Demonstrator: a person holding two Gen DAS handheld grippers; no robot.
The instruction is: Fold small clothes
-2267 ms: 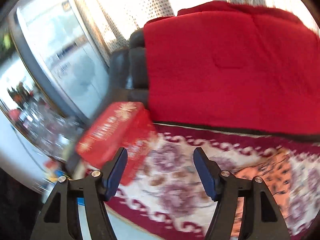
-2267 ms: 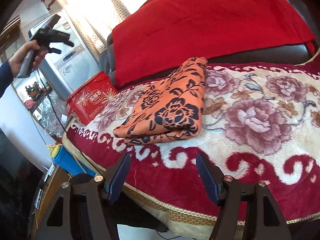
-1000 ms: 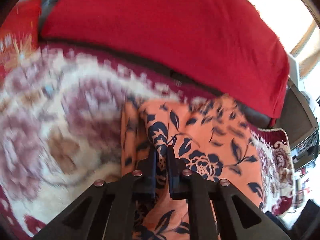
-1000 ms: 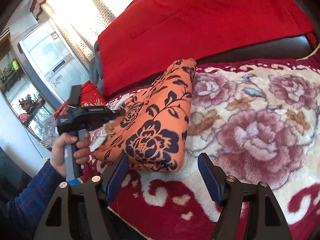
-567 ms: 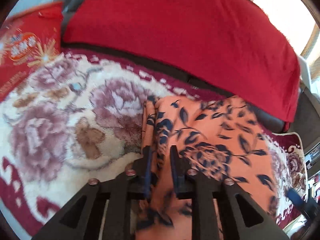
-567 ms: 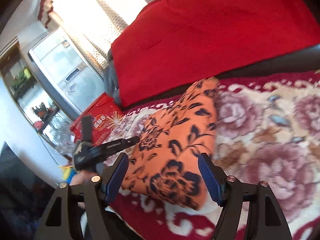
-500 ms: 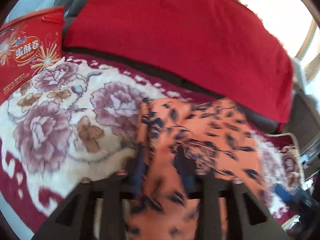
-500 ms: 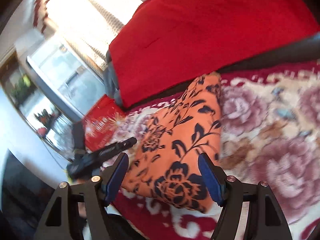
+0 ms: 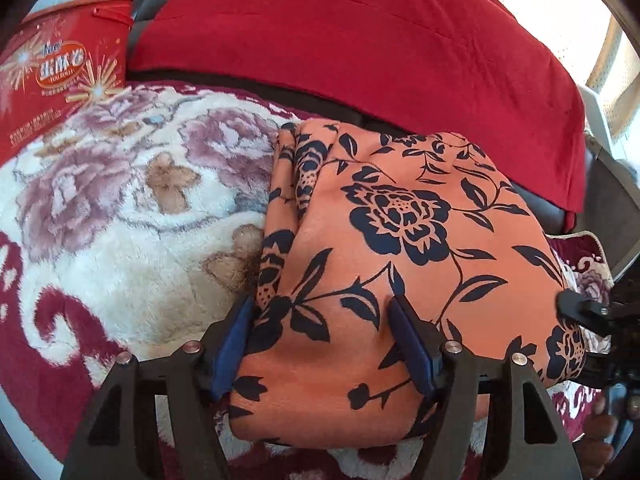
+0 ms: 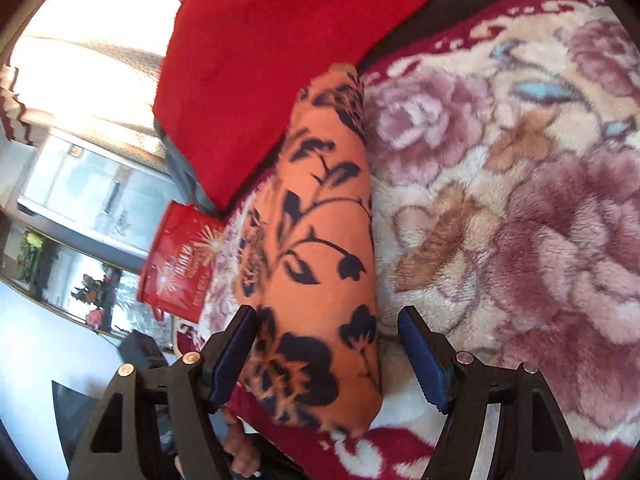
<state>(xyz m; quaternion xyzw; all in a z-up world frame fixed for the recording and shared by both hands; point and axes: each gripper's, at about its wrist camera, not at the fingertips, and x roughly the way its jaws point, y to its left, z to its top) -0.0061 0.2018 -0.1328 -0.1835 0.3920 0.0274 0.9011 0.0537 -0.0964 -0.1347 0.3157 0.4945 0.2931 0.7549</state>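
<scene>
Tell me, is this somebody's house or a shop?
Most likely a house, probably a living room: a plush floral blanket covers a dark sofa draped with a red throw, and a curtained window glows behind. A folded orange cloth lies there.

The left wrist camera sits just behind the left tool [image 9: 322, 344] and looks forward and down along its two fingers, very close to the folded orange floral cloth [image 9: 400, 248], which fills the middle of the view. It faces the red cover [image 9: 360, 40] at the back, with the red box [image 9: 60, 68] at upper left.

The right wrist camera sits behind the right tool [image 10: 326, 354], rolled to one side, and looks along the cloth [image 10: 320, 248] from its near end, also from close by. The floral blanket [image 10: 520, 200] spreads to its right.

Both views share the cloth, the blanket [image 9: 120, 200], the red cover [image 10: 260, 40] and the red box [image 10: 176, 264]. The right tool [image 9: 588, 312] shows at the left view's right edge.
</scene>
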